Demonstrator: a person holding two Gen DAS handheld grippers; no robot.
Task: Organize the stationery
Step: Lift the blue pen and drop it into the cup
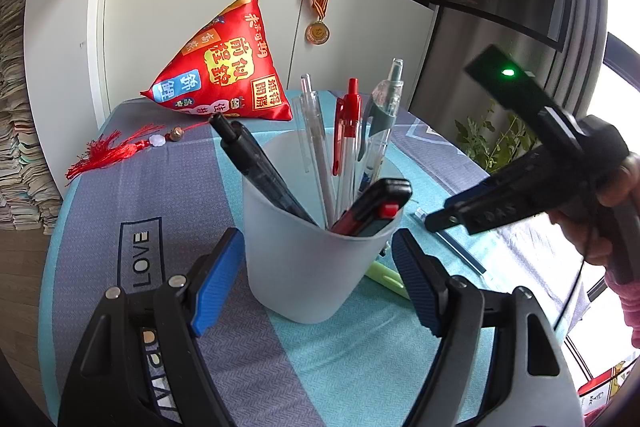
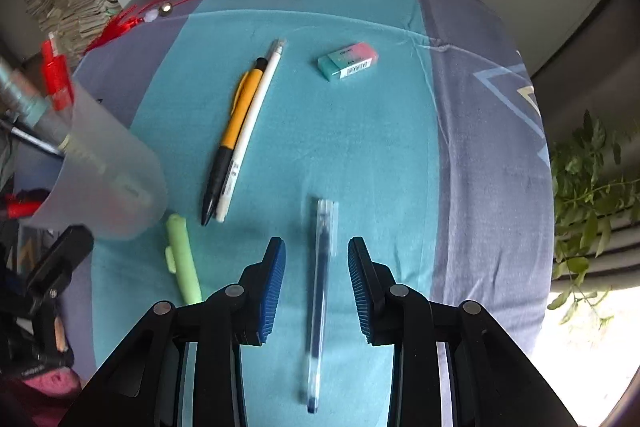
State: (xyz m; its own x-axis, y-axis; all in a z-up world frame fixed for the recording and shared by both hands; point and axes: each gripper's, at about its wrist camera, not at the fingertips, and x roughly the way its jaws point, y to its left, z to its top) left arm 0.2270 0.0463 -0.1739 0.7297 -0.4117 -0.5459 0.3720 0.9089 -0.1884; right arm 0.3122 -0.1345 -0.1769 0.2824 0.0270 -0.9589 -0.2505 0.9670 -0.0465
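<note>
Left wrist view: left gripper [image 1: 318, 267] clamped on the frosted cup [image 1: 316, 259], both blue pads against its wall, cup upright on the tablecloth [image 1: 120, 195]. Count inside the cup: 1 black pen [image 1: 256, 167] leaning left, 1 clear pen [image 1: 314, 131], 1 red-clip pen [image 1: 347, 131], 1 grey-clip pen [image 1: 382, 115], 1 red/black utility knife [image 1: 372, 207]. So 4 pens and 1 knife; anything lower down is hidden by the wall. Behind the cup: 1 red pyramid cushion [image 1: 224, 67] with 1 red tassel [image 1: 108, 151]. 1 medal [image 1: 318, 31] hangs on the cabinet. Right gripper body comes in from the right, held by a hand [image 1: 616, 195]; its tips aren't readable from here.

Right wrist view: right gripper [image 2: 316, 267] jaws apart, pointing down, straddling 1 clear blue-ink pen [image 2: 318, 307] lying on the cloth; pads not touching it. That pen is blurred, so detail is poor. Loose on the cloth: 1 orange/black mechanical pencil [image 2: 236, 131] touching 1 white pen [image 2: 252, 131] side by side, 1 green highlighter [image 2: 184, 259] just beside the cup, 1 pink/teal eraser [image 2: 347, 61] apart at the top. Loose total: 5 items.
</note>
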